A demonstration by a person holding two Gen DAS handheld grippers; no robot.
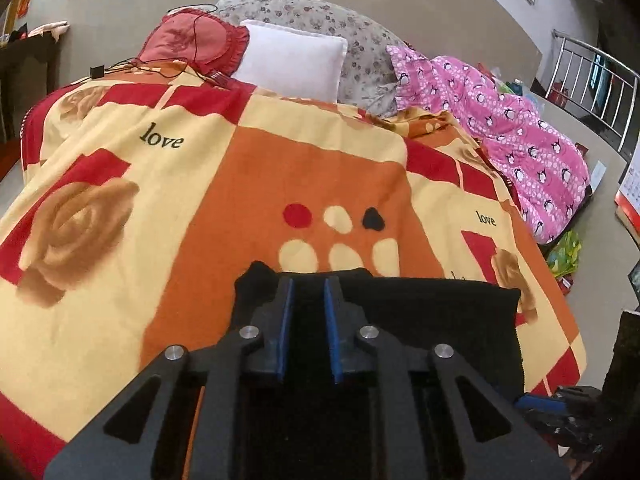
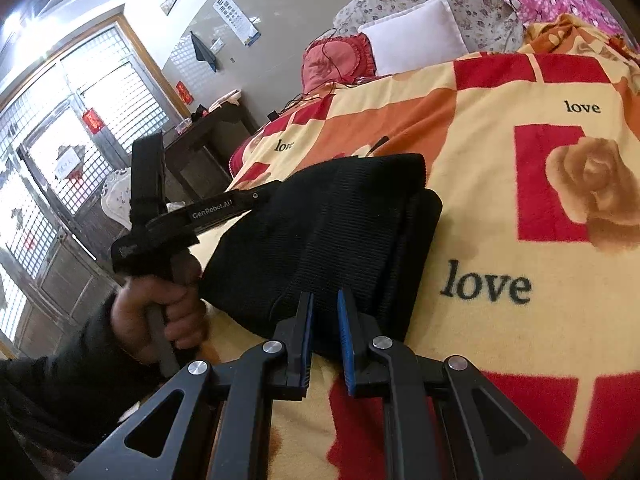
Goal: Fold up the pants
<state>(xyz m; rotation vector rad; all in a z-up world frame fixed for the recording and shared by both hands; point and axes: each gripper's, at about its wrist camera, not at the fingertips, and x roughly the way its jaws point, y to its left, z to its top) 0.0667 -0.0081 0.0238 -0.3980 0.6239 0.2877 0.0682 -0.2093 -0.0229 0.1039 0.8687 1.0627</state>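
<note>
The black pants [image 2: 328, 236] lie folded into a thick rectangular bundle on the patterned blanket [image 2: 500, 200]. In the left wrist view the bundle [image 1: 432, 312] sits right under and ahead of my left gripper [image 1: 309, 286], whose blue-padded jaws stand a little apart over the cloth, holding nothing. My right gripper [image 2: 325, 300] is open with its tips at the bundle's near edge, empty. The left gripper's body [image 2: 192, 216] and the hand holding it show at the bundle's left side in the right wrist view.
Pillows lie at the bed's head: a red one [image 1: 192, 40], a white one [image 1: 292, 60] and a floral one [image 1: 320, 12]. A pink penguin quilt [image 1: 512, 136] lies along the right side. A dark side table [image 2: 208, 140] stands beside the bed. A metal railing [image 1: 592, 76] is at far right.
</note>
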